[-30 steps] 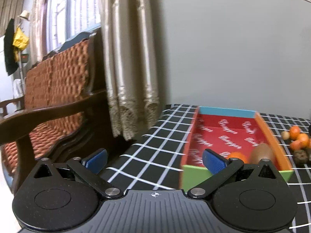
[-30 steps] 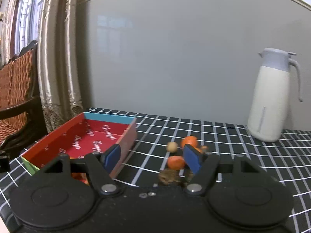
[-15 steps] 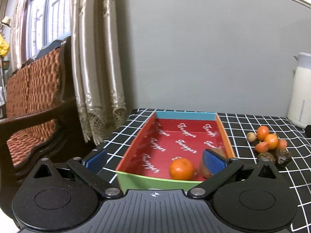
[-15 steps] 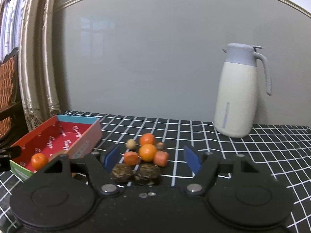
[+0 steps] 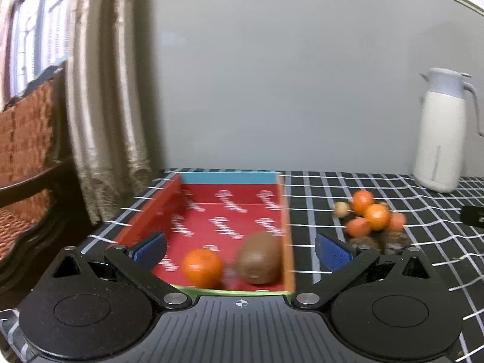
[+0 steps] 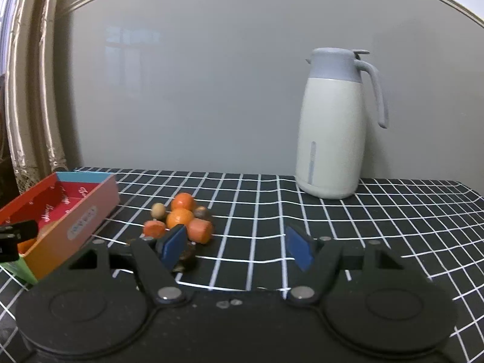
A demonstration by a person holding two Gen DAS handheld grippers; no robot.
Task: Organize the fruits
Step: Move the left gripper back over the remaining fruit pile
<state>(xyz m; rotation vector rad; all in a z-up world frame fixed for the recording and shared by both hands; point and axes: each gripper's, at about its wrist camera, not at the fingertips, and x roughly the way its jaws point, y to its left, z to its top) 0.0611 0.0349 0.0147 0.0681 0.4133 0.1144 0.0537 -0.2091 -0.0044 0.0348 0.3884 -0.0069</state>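
A red-lined box point(image 5: 157, 208) with a blue far wall lies on the black checked tablecloth; inside it are an orange point(image 5: 202, 267) and a brown kiwi point(image 5: 258, 261). My left gripper point(image 5: 240, 249) hangs open over the box's near end, nothing between its blue pads. A pile of loose fruit point(image 5: 370, 216) lies right of the box: oranges, a pale nut, dark wrinkled fruit. In the right wrist view the same pile point(image 6: 181, 217) sits left of centre beside the box point(image 6: 75, 208). My right gripper point(image 6: 237, 246) is open and empty, its left pad in front of the pile's dark fruit.
A white thermos jug point(image 6: 332, 139) with a grey lid stands at the back of the table point(image 6: 363, 227) by the grey wall. Curtains point(image 5: 103, 121) and a wooden chair with woven cushions point(image 5: 27, 151) stand left of the table. The left gripper's tip point(image 6: 15, 236) shows by the box.
Both views have swung to the right. The box has slid from right to centre in the left wrist view; the fruit pile has shifted left of the right gripper's gap. Both grippers stayed open.
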